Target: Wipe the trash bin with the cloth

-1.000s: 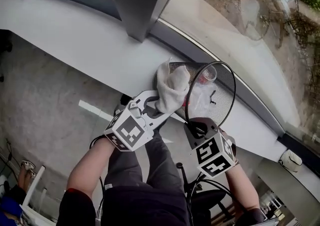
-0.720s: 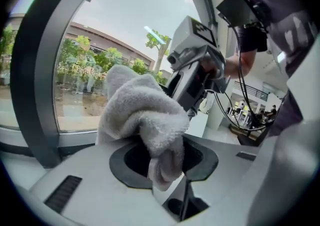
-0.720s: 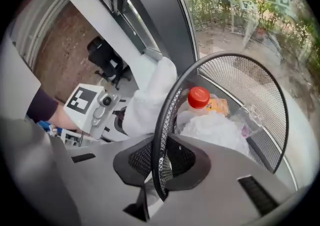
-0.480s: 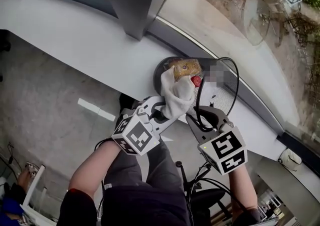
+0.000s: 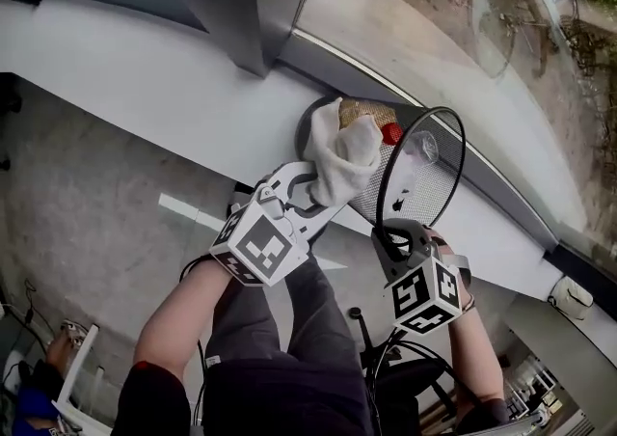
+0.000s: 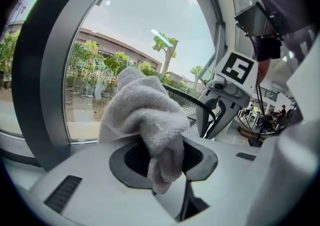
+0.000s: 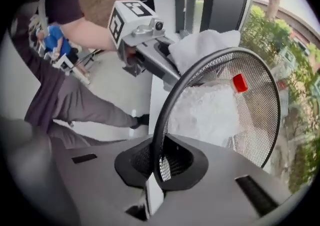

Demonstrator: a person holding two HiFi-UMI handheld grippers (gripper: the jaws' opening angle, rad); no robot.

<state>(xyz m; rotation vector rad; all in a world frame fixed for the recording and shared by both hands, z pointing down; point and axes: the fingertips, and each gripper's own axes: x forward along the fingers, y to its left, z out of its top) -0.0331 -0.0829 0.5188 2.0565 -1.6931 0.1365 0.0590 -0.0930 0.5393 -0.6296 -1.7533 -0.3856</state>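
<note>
The trash bin is tipped on its side at the white sill, with its mouth toward the right gripper, which is clamped on the near rim. The left gripper pinches the cloth and is the nearer one. The cloth touches the outer wall at the base end, so I judge the wipe should run along the wall toward the rim.

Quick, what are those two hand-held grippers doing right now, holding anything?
Left hand-held gripper: closed on the white cloth.
Right hand-held gripper: closed on the rim of the mesh trash bin.
</note>
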